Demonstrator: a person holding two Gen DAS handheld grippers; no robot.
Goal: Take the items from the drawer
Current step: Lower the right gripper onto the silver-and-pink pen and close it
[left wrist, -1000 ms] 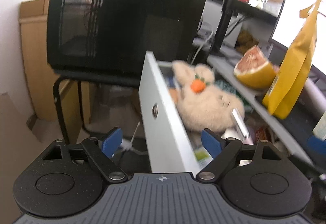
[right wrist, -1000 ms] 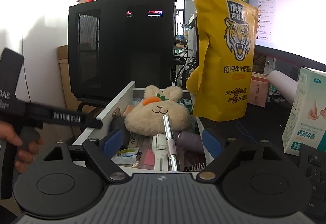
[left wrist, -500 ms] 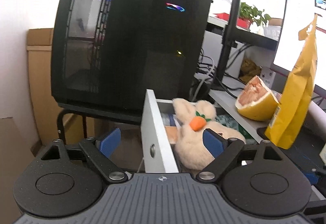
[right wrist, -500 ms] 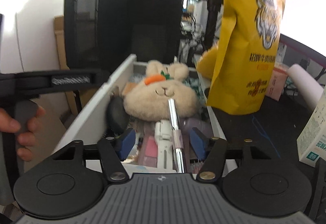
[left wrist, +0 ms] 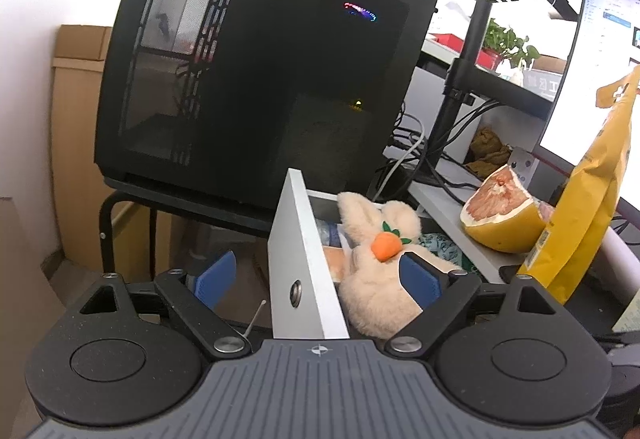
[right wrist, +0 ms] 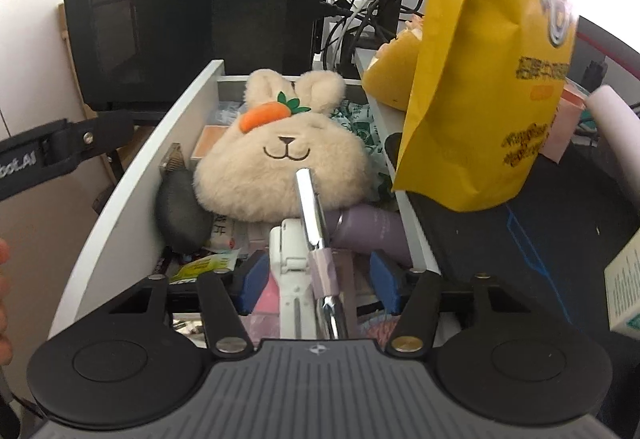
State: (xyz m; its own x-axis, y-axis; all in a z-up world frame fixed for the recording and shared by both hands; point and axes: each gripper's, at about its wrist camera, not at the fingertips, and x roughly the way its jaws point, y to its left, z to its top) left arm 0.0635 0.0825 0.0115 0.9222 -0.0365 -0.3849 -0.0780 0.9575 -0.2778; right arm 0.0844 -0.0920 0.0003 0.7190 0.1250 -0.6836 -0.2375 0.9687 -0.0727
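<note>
Drawer (right wrist: pixel 140 175) open, stuffed. Right gripper (right wrist: pixel 318 285) released, fingers straddling white stick (right wrist: pixel 290 263) and chrome rod (right wrist: pixel 312 207), long axes running straight ahead toward plush bunny (right wrist: pixel 280 163). Left gripper (left wrist: pixel 318 275) released, astride drawer front, farther off.

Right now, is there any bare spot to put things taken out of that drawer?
The drawer itself is packed: plush rabbit, purple bottle, white holder, sachets. On the desk, the dark mat shows a bare patch between the yellow bag and the white box. Behind the bag, the pomelo half crowds it.
</note>
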